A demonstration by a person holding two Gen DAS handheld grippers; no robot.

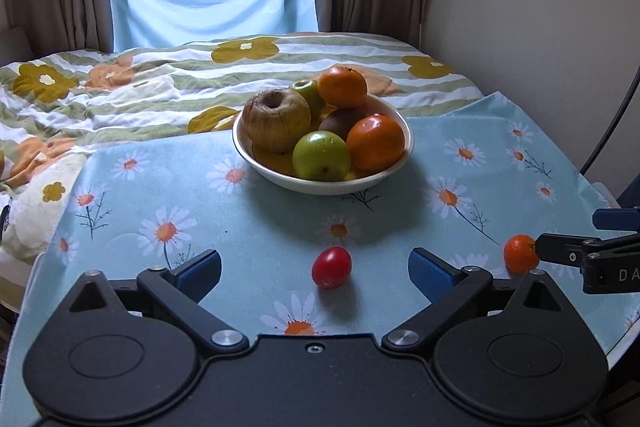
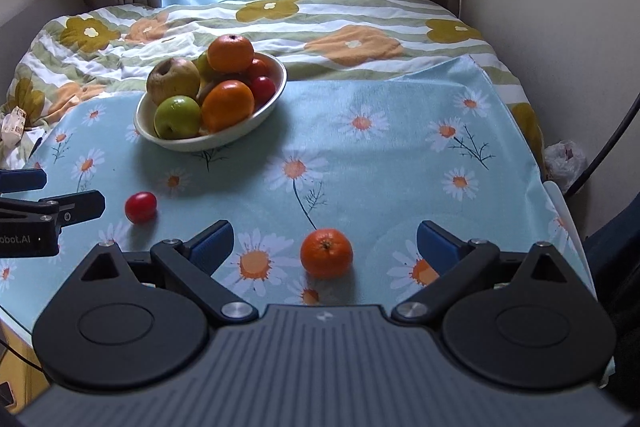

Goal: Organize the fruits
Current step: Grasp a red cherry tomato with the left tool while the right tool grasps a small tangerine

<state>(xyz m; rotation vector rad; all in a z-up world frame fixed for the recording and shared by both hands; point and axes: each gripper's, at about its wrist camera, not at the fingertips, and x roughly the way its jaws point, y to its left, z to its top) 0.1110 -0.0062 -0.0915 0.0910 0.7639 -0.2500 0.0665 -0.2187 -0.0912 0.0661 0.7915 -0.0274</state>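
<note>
Spread-wide left gripper (image 1: 314, 269) jaws straddling red tomato (image 1: 331, 267), right gripper (image 2: 325, 245) likewise framing tangerine (image 2: 326, 253): closing gently, centring each, advisable before bowl (image 1: 403, 151) transfer.

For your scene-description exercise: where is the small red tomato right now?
The red tomato lies loose on the daisy tablecloth, between the open left gripper fingers, nearer than the bowl.

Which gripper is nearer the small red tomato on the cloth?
Left. The left gripper has the red tomato between its open jaws; the right gripper frames the mandarin instead.
</note>
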